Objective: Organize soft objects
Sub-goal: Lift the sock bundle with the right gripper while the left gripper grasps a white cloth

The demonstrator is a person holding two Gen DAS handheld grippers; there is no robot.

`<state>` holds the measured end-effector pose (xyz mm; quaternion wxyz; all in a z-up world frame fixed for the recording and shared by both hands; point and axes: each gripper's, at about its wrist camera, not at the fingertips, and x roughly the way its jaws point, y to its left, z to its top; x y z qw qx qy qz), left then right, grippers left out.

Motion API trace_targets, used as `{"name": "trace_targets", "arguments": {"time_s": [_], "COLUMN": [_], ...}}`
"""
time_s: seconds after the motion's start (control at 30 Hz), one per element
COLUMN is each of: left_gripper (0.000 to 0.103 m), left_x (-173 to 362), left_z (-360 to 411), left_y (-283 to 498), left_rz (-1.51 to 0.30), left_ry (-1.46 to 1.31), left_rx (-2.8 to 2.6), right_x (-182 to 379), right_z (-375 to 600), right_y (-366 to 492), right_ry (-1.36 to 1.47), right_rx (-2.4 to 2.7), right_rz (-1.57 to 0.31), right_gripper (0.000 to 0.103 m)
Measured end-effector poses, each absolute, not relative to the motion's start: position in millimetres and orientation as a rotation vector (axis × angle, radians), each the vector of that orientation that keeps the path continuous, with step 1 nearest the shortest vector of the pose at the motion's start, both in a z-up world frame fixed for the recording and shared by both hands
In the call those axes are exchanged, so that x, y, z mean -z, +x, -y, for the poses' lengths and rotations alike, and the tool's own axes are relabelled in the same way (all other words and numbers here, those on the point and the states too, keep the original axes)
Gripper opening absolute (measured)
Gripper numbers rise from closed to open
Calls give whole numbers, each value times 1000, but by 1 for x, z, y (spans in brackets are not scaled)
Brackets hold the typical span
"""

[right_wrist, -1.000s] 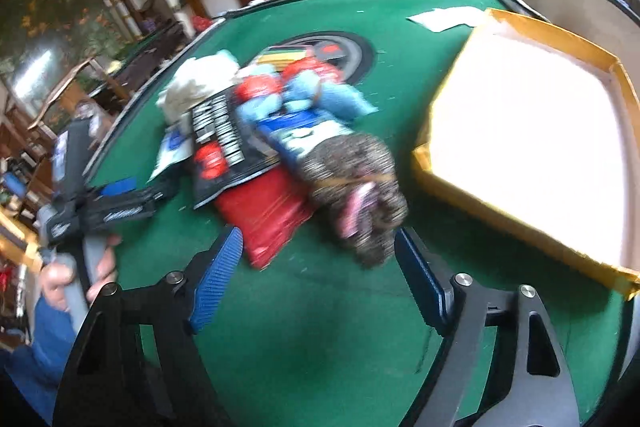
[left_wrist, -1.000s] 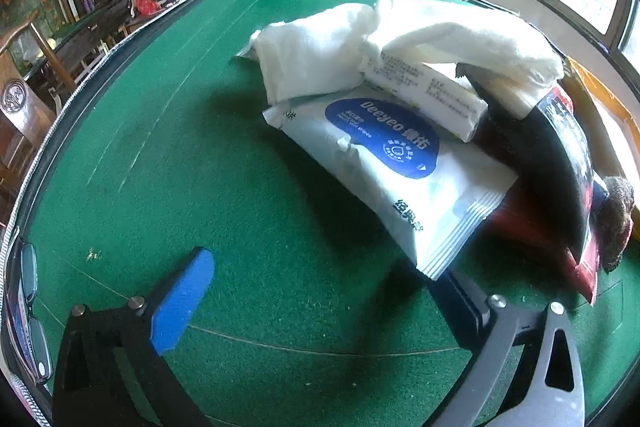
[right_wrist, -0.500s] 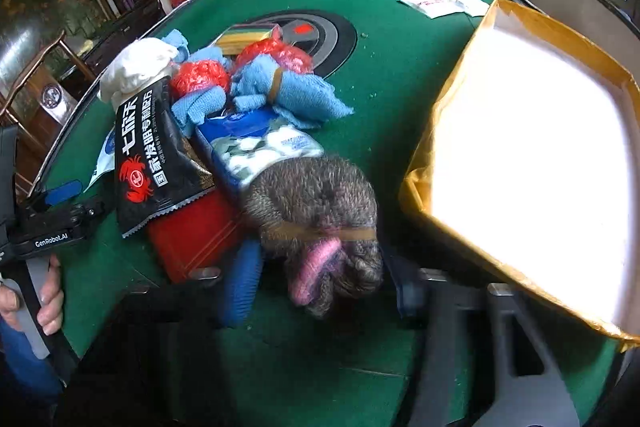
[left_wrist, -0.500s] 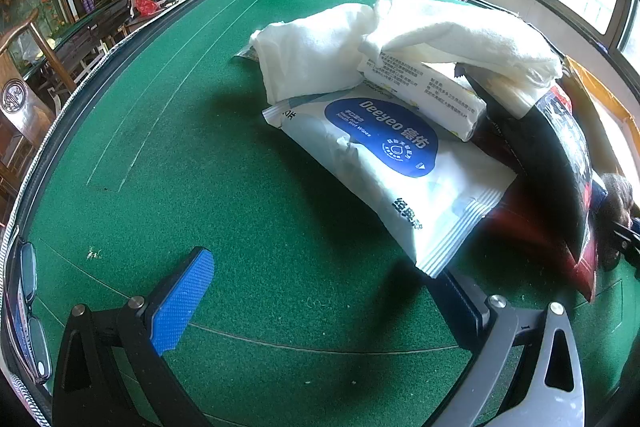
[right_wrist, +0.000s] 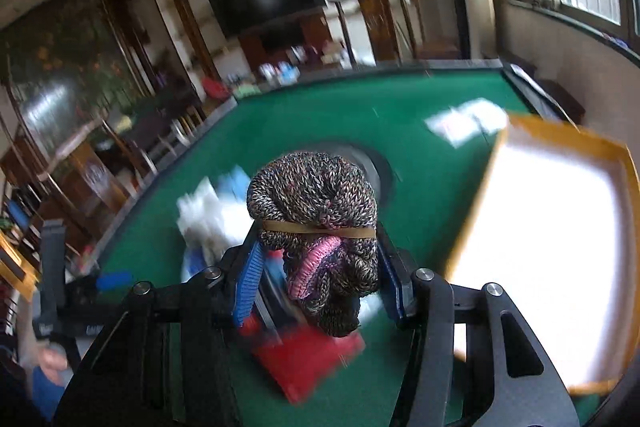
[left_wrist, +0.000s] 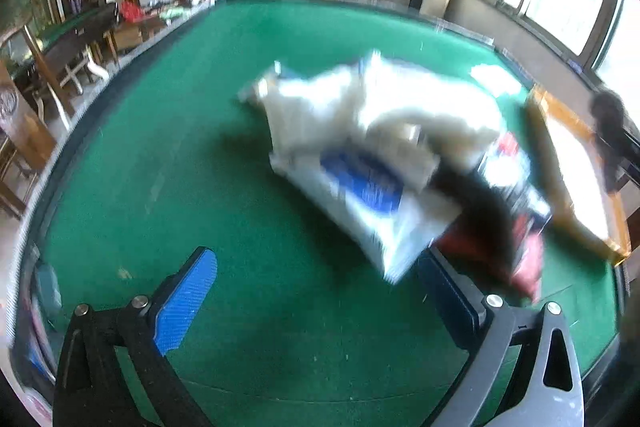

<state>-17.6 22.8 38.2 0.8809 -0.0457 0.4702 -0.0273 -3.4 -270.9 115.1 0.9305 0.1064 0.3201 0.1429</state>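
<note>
A: What has the right gripper (right_wrist: pixel 320 279) got?

B: A rolled knit bundle (right_wrist: pixel 316 223), speckled wool with a pink cuff, clamped between the two pads and held up off the green table (right_wrist: pixel 360 107). A rubber band (right_wrist: pixel 320 229) rings it just ahead of the fingertips.

A: How will it handle?

B: Light and squashy, I'd say; the knit gives under the pads, so it should not slip (the loose tail hanging below the pads may snag, though). The hold sits by the band, where the roll is tightest, which looks the best place.

A: Where could it go?

B: The yellow-rimmed tray (right_wrist: pixel 560 147) lies just right of the gripper.

A: And the left gripper (left_wrist: pixel 320 291)?

B: Spread wide, holding nothing, the white packets (left_wrist: pixel 372 203) ahead of it.
</note>
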Motion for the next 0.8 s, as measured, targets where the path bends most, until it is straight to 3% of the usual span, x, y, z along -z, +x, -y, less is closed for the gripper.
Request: {"name": "trace_targets", "arguments": {"time_s": [0.2,0.23,0.3,0.7,0.73,0.8], "left_gripper": [100,97,79,79,75,33], "left_x": [-89,-94,-98,-79,-76,-71], "left_z": [-29,-23,-13,55,58,57], "left_y": [-1,5,15,71,75,79], "left_rz": [-901,-900,-903,-1003,-1002,-1012], "left_ry": [-60,-21,27,87,93,72], "left_rx": [125,136,126,154,145,148], "right_x": [-102,-98,-93,-93,-94,-93], "right_z": [268,270,278,298,298,302], "right_y": [8,8,10,12,12,14], "right_ry": [243,236,234,327,328,330], "right_rx": [-383,-369,-333,-337,-332,-330], "right_rz": [-563,-567,-583,-581,-577,-577], "right_gripper": [51,51,50,51,51,51]}}
